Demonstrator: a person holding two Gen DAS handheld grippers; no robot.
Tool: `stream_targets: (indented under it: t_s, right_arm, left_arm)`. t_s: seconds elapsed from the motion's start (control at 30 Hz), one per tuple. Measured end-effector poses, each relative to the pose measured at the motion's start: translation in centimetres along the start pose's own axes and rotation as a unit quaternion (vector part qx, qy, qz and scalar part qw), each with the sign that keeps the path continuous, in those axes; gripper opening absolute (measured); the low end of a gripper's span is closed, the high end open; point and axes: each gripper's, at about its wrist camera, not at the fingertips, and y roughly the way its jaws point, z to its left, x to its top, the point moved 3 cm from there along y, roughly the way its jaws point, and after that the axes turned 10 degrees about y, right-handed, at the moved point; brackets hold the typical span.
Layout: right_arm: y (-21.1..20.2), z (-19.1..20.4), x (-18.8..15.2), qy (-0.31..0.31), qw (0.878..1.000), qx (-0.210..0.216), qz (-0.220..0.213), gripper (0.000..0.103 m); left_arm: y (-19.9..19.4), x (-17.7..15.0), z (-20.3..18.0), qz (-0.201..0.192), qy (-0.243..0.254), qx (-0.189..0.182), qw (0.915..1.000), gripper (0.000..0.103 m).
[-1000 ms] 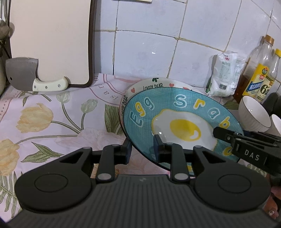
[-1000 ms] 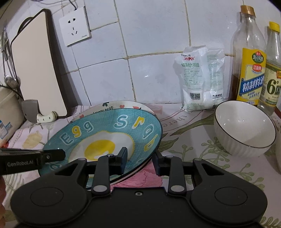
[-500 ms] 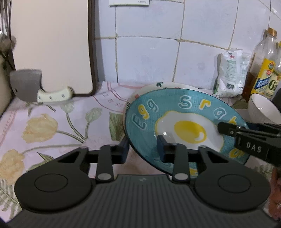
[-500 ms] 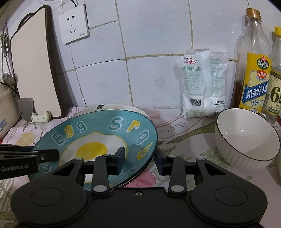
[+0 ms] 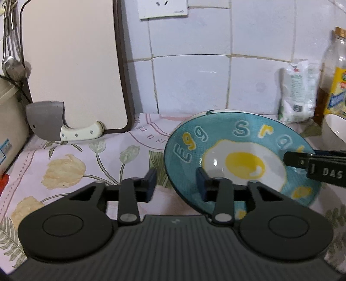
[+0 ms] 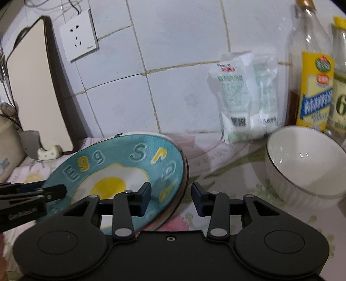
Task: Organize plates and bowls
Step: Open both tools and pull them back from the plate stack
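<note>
Teal plate (image 5: 242,155) printed with a fried egg and the words "Egg" and "Srab", lying on a second, white-rimmed plate (image 5: 218,112) whose edge shows only at the back; both rest on the flowered counter cloth (image 5: 71,164) near the tiled wall (image 5: 190,86). Left gripper (image 5: 176,183): jaws opening, straddling the teal plate's left rim, the pads clear of it. Right gripper (image 6: 170,196): jaws opening astride the right rim, likewise not pressing. Each gripper's fingers appear at the edge of the other's view. White bowl (image 6: 302,162) with a dark rim, upright on the cloth to the right of the plates and apart from them. Behind it, a white packet (image 6: 244,97) and two bottles (image 6: 311,71) with yellow labels against the wall. At left, a cutting board (image 5: 71,64) leaning on the wall, a cleaver (image 5: 62,125) at its foot, and a wall socket (image 5: 163,8) above.
</note>
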Motion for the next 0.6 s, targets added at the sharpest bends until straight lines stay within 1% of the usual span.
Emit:
stream_targets:
  t_s: [0.1, 0.13, 0.17, 0.27, 0.33, 0.6]
  right_arm:
    - [-2.3, 0.3, -0.5, -0.017, 1.000, 0.022, -0.005, 0.046]
    - [-3.1, 0.5, -0.7, -0.024, 0.999, 0.029, -0.006, 0.046]
    - [-3.8, 0.7, -0.8, -0.030, 0.999, 0.034, -0.006, 0.046]
    - [-6.1, 1.3, -1.0, -0.045, 0.998, 0.050, -0.007, 0.047]
    - [-7.8, 1.7, -1.2, -0.056, 0.997, 0.058, -0.011, 0.049]
    - [-14.2, 3.5, -2.1, -0.104, 0.992, 0.064, -0.015, 0.059]
  left_arm:
    - [-1.8, -0.2, 0.2, -0.004, 0.006, -0.013, 0.9999, 0.048]
    - [-2.5, -0.2, 0.2, -0.007, 0.009, -0.015, 0.9998, 0.052]
    - [-3.2, -0.3, 0.2, -0.012, 0.012, -0.016, 0.9997, 0.055]
    - [-5.9, -0.3, 0.1, -0.021, 0.020, -0.027, 0.9992, 0.058]
    - [-7.6, -0.4, 0.2, -0.022, 0.020, -0.039, 0.9988, 0.061]
    - [-14.7, -0.7, 0.3, -0.010, 0.018, -0.093, 0.9954, 0.065]
